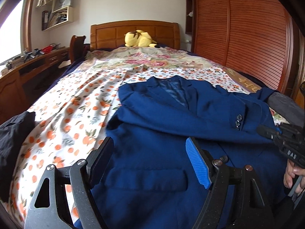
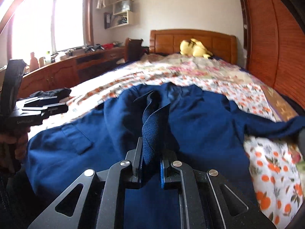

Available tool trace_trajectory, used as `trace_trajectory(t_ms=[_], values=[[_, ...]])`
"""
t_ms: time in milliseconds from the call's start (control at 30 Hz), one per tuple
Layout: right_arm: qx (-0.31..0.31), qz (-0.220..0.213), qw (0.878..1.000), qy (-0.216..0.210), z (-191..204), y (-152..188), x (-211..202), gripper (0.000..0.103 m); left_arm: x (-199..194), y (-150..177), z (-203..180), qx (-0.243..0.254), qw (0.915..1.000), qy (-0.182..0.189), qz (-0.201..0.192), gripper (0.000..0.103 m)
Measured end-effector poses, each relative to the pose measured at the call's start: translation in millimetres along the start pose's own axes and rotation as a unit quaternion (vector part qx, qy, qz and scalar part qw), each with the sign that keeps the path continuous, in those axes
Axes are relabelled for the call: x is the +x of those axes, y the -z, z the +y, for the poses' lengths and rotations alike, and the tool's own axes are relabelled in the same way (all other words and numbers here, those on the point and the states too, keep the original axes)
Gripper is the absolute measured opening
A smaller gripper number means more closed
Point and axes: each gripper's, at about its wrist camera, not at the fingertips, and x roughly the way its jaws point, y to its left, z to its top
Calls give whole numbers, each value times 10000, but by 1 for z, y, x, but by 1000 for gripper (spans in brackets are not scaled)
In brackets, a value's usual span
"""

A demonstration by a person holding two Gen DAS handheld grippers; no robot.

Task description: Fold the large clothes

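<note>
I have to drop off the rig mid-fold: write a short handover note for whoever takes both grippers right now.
Right gripper: shut on a fold of the blue jacket, pinched fabric standing up between the pads.
Left gripper: open, empty, over the jacket's lower front near the pocket flap.
Jacket lies front up on the floral bedsheet, one sleeve laid across the chest.
Done: at most that sleeve.
Left: fold the body, tidy it.

Matt blue woven-cloth jacket (image 1: 162,114) lies on printed cotton-like bedsheet (image 1: 76,105); glossy wooden headboard (image 1: 133,32).
</note>
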Motion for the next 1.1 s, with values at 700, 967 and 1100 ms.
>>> trace_trajectory(t_ms=[700, 967, 1100], values=[[301, 787, 9931, 815, -8, 13, -36, 50, 18, 17, -7, 56, 9992, 404, -51, 78], [377, 905, 9884, 1159, -27, -7, -45, 55, 22, 20, -11, 122, 9987, 495, 33, 78], [314, 1247, 9847, 1172, -37, -9, -14, 55, 27, 25, -15, 149, 9985, 514, 110, 78]])
